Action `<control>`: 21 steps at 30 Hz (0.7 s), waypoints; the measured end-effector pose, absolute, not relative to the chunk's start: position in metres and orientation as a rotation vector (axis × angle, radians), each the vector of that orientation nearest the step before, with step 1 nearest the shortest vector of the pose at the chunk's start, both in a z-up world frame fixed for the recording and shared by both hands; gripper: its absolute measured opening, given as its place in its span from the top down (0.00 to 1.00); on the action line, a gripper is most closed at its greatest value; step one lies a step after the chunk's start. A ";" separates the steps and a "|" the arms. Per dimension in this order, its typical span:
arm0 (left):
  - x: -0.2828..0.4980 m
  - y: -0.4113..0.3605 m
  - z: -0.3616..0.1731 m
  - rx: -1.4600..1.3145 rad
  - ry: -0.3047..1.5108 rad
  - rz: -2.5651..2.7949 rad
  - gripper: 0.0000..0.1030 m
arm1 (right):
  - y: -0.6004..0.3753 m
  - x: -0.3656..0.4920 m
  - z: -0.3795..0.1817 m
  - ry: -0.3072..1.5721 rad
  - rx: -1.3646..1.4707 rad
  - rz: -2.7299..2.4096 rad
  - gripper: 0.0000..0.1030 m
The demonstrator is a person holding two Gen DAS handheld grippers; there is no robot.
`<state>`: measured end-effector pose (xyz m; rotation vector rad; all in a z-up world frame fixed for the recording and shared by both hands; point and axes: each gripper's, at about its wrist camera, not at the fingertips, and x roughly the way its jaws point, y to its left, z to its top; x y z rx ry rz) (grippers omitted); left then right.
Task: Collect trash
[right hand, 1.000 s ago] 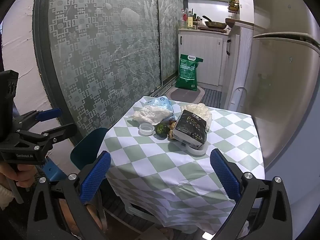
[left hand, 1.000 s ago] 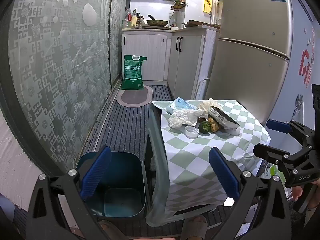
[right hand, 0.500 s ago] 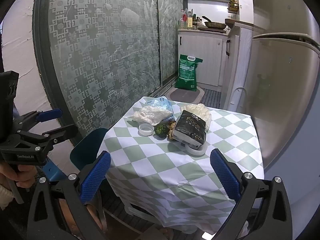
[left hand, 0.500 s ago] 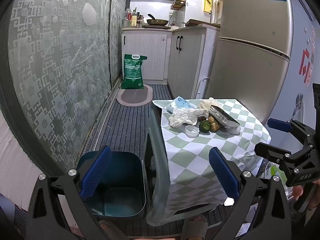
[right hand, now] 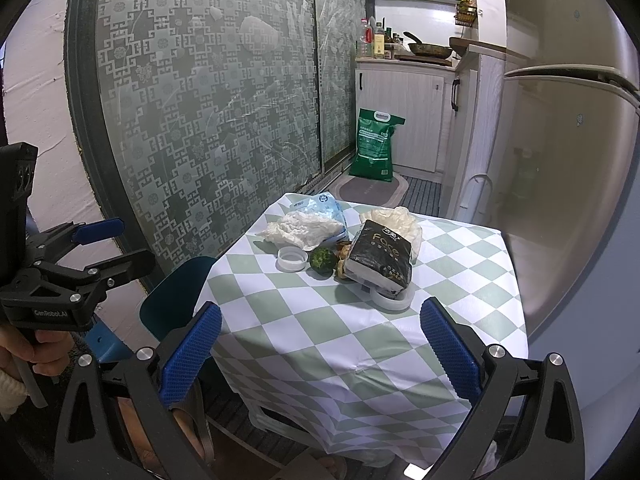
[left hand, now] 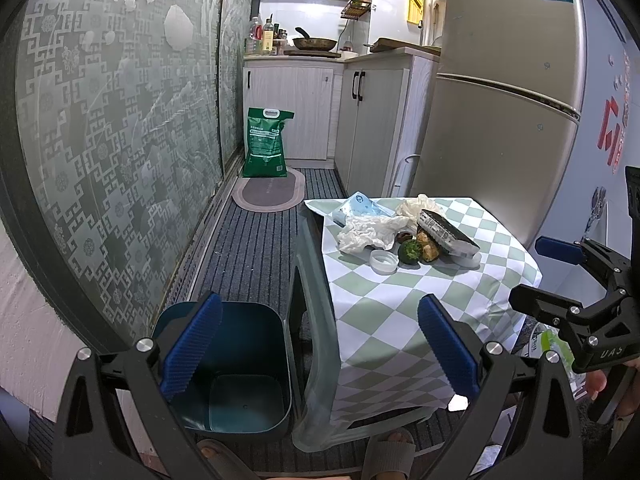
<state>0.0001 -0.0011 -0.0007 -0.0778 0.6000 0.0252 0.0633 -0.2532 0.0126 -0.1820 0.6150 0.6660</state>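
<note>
A pile of trash lies at the far side of the small checked table [right hand: 360,320]: a black tissue pack [right hand: 380,256], crumpled white paper [right hand: 304,226], a blue-white wrapper [right hand: 328,206], a white lid [right hand: 292,259], a broccoli piece [right hand: 322,258] and food scraps. The pile also shows in the left wrist view, with the black pack [left hand: 446,232] and paper [left hand: 370,232]. A dark teal bin [left hand: 240,368] stands open on the floor left of the table. My left gripper [left hand: 320,344] is open and empty above the bin and table edge. My right gripper [right hand: 320,352] is open and empty over the table's near side.
A patterned glass sliding door [left hand: 100,120] runs along the left. A fridge [left hand: 500,100] stands behind the table on the right. A green sack [left hand: 266,144] and an oval mat [left hand: 270,194] lie by the white cabinets. My sandalled feet [left hand: 386,452] are at the table's foot.
Both views shift very slightly. Both grippers stay open and empty, and nothing on the table has moved.
</note>
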 end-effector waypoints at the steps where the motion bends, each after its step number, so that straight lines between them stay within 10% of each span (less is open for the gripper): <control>1: 0.000 -0.001 -0.001 -0.078 0.600 0.025 0.03 | -0.253 0.063 0.012 0.615 -0.182 0.666 0.02; 21: -0.002 -0.002 -0.004 -0.078 0.602 0.026 0.03 | -0.252 0.062 0.011 0.615 -0.185 0.667 0.02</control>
